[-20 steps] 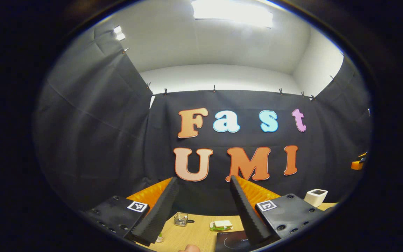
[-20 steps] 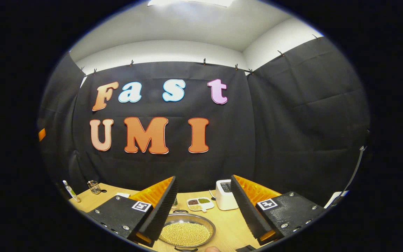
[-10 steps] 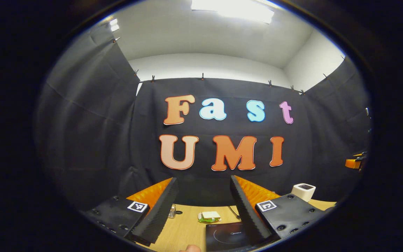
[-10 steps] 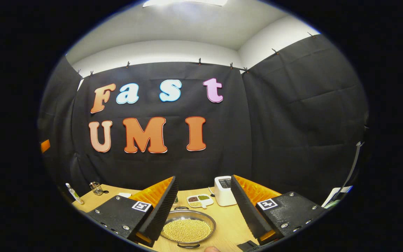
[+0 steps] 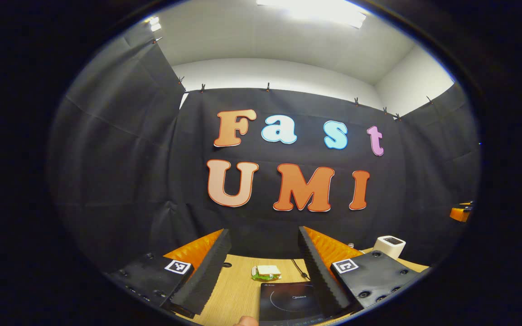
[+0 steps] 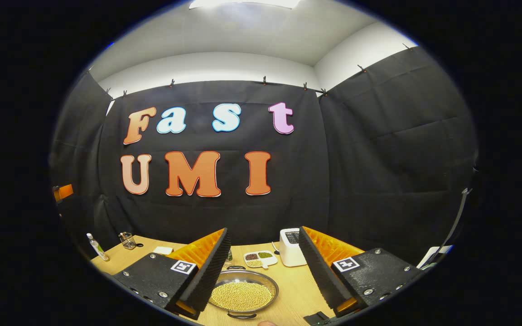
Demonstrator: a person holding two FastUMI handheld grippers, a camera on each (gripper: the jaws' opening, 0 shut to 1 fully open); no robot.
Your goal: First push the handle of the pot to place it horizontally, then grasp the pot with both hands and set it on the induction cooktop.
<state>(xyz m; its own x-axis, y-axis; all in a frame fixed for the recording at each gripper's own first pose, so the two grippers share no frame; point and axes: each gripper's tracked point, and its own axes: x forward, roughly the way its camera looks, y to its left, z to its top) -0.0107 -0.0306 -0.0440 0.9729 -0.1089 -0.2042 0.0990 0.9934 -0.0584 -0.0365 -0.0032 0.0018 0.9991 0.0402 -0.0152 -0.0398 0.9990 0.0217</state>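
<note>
On the wooden table (image 6: pixel 295 290), the induction cooktop (image 5: pixel 292 303) lies near its front edge; the bean-filled pot (image 6: pixel 242 295) sits mid-table. Left gripper (image 5: pixel 263 265) and right gripper (image 6: pixel 263 267) hang spread, empty. Best lower the right gripper to nudge the front handle (image 6: pixel 241 315) sideways.

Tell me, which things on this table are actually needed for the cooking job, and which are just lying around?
Needed:
- pot, a metal pan full of small yellow beans
- induction cooktop, the dark flat slab
- left gripper and right gripper, fingers apart, holding nothing

Lying about:
- white toaster
- divided dish of beans
- small bottle
- green-wrapped packet
</note>
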